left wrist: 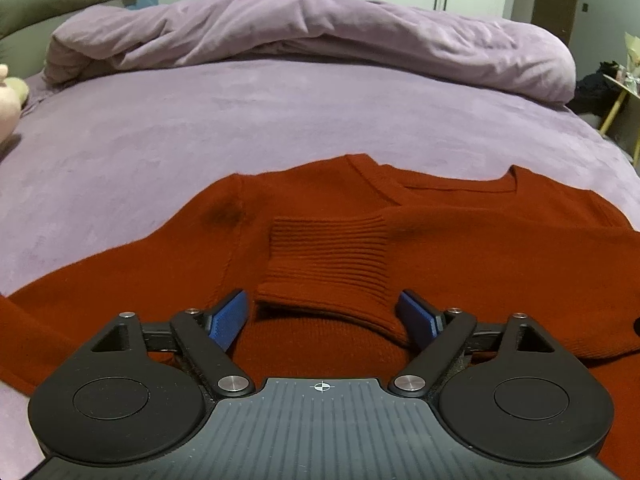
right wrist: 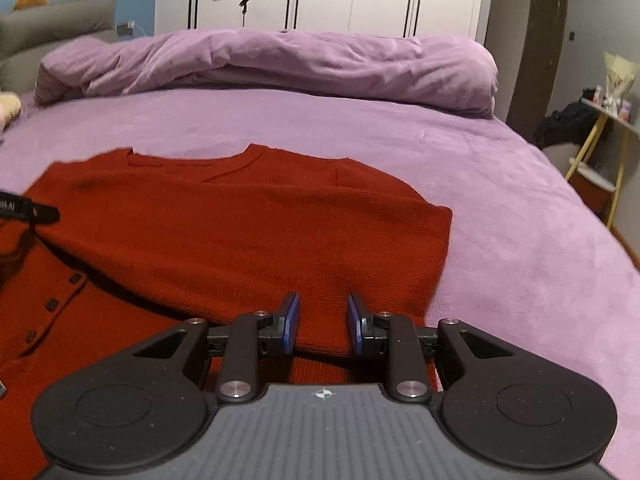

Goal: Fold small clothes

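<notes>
Left wrist view: red cardigan [left wrist: 460, 264] spread on the purple bed [left wrist: 240, 120], collar toward the far side, near the rolled duvet [left wrist: 312, 36]. Right sleeve already folded across the chest, its ribbed cuff [left wrist: 326, 268] lying flat in the middle. Left gripper [left wrist: 325, 316] wide apart, blue pads standing on both sides of the cuff edge, not pressing it, so nothing held.

Right wrist view: same cardigan [right wrist: 240, 232] seen from its right side, the folded sleeve running across the body from right to left. Buttons [right wrist: 52, 304] down the front at the lower left. Right gripper [right wrist: 323, 324] narrow, with the near edge of the sleeve fold between the pads; cannot tell if really pinched or only above the cloth.

Progress, as judgement: early to middle. One sleeve in; other sleeve and the fold of the body probably left. Long axis of the cardigan from near edge to far collar.
</notes>
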Demonstrator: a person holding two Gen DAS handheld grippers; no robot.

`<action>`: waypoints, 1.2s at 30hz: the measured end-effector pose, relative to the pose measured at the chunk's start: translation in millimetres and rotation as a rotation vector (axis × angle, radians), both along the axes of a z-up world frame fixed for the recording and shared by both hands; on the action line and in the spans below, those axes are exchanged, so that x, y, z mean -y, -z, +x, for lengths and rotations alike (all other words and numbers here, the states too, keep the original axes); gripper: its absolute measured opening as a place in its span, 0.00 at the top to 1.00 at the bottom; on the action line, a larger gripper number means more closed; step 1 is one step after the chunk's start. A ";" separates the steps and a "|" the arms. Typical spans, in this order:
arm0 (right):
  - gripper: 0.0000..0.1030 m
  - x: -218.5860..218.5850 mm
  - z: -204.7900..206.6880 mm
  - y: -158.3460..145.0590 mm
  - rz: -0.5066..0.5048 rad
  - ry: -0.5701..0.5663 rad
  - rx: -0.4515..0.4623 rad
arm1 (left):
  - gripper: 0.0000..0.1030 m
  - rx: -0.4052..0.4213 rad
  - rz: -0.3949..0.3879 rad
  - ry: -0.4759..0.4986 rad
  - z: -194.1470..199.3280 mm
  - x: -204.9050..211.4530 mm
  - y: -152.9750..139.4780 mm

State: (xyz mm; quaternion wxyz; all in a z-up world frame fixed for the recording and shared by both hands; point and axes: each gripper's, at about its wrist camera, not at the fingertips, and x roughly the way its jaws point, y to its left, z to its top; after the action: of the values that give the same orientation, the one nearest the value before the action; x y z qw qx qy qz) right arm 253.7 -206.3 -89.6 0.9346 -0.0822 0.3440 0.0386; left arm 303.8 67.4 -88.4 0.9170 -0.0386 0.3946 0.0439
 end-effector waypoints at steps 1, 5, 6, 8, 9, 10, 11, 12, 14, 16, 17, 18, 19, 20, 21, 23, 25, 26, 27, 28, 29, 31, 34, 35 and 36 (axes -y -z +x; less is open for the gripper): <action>0.77 -2.7 1.7 3.2 -0.021 -0.003 0.003 | 0.14 0.000 0.000 -0.006 -1.1 -1.9 -0.9; 0.76 -10.6 -1.4 -3.9 -0.072 0.036 -0.011 | 0.20 0.011 -0.043 -0.129 -18.5 -34.1 -21.3; 0.76 -12.0 -3.3 -8.7 -0.076 0.066 -0.022 | 0.20 0.029 -0.066 -0.172 -28.3 -49.8 -28.6; 0.74 -12.1 -13.7 -19.8 -0.029 0.100 -0.036 | 0.19 0.085 -0.137 -0.234 -57.1 -93.2 -41.6; 0.71 -10.5 -24.0 -27.1 0.026 0.112 -0.040 | 0.19 0.101 -0.156 -0.272 -70.6 -114.4 -45.6; 0.68 -8.3 -34.8 -33.1 0.091 0.114 -0.042 | 0.19 0.116 -0.174 -0.320 -85.5 -139.3 -48.3; 0.66 -6.1 -44.7 -36.9 0.153 0.113 -0.044 | 0.19 0.129 -0.194 -0.381 -101.7 -168.8 -49.3; 0.63 -4.9 -57.1 -40.1 0.220 0.116 -0.049 | 0.21 0.140 -0.216 -0.432 -113.8 -194.7 -48.9; 0.62 -8.3 -75.8 -40.6 0.290 0.118 -0.072 | 0.24 0.126 -0.279 -0.569 -135.9 -249.4 -42.0; 0.62 -17.1 -92.6 -38.2 0.326 0.126 -0.103 | 0.26 0.131 -0.415 -0.705 -156.6 -300.4 -29.3; 0.62 -21.7 -98.8 -36.9 0.341 0.127 -0.120 | 0.31 0.138 -0.506 -0.770 -164.8 -324.8 -19.9; 0.62 -27.3 -104.9 -35.7 0.354 0.128 -0.137 | 0.36 0.148 -0.583 -0.805 -169.9 -341.7 -11.0; 0.62 -32.5 -109.6 -35.5 0.361 0.128 -0.149 | 0.39 0.172 -0.666 -0.821 -173.3 -358.5 -1.8; 0.62 -37.0 -112.9 -35.4 0.362 0.127 -0.157 | 0.46 0.192 -0.730 -0.840 -175.3 -370.1 6.0; 0.62 -42.1 -115.1 -35.7 0.356 0.126 -0.166 | 0.50 0.209 -0.774 -0.854 -175.4 -377.9 11.3; 0.62 -50.7 -116.2 -37.6 0.332 0.117 -0.179 | 0.52 0.244 -0.840 -0.849 -170.6 -391.6 19.7; 0.62 -57.2 -115.0 -41.5 0.313 0.117 -0.180 | 0.61 0.254 -0.876 -0.865 -165.5 -400.3 26.3; 0.62 -58.4 -113.9 -42.3 0.310 0.117 -0.180 | 0.68 0.258 -0.884 -0.866 -163.1 -404.6 28.7; 0.62 -60.0 -113.8 -43.9 0.309 0.121 -0.179 | 0.82 0.254 -0.885 -0.875 -160.0 -407.1 30.3; 0.62 -61.6 -113.6 -45.1 0.308 0.124 -0.177 | 0.86 0.256 -0.894 -0.887 -160.4 -408.7 32.7; 0.62 -63.0 -113.0 -45.8 0.304 0.125 -0.177 | 0.90 0.262 -0.904 -0.889 -163.8 -409.8 35.0; 0.62 -65.0 -113.8 -47.2 0.290 0.122 -0.169 | 0.92 0.272 -0.924 -0.890 -167.0 -414.0 39.6; 0.62 -64.9 -112.9 -48.8 0.274 0.119 -0.160 | 0.92 0.295 -0.890 -0.882 -171.4 -412.6 32.8; 0.62 -62.9 -112.9 -49.8 0.277 0.120 -0.157 | 0.92 0.300 -0.868 -0.872 -173.4 -410.4 26.9; 0.62 -60.4 -113.3 -50.9 0.283 0.124 -0.153 | 0.92 0.311 -0.839 -0.852 -174.8 -406.8 18.5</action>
State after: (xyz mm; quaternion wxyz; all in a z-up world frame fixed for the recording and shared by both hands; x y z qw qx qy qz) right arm 140.4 -145.9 -38.7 0.9085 0.0747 0.4097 0.0351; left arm 129.0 474.2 -106.9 0.7723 -0.5562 0.1900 0.2411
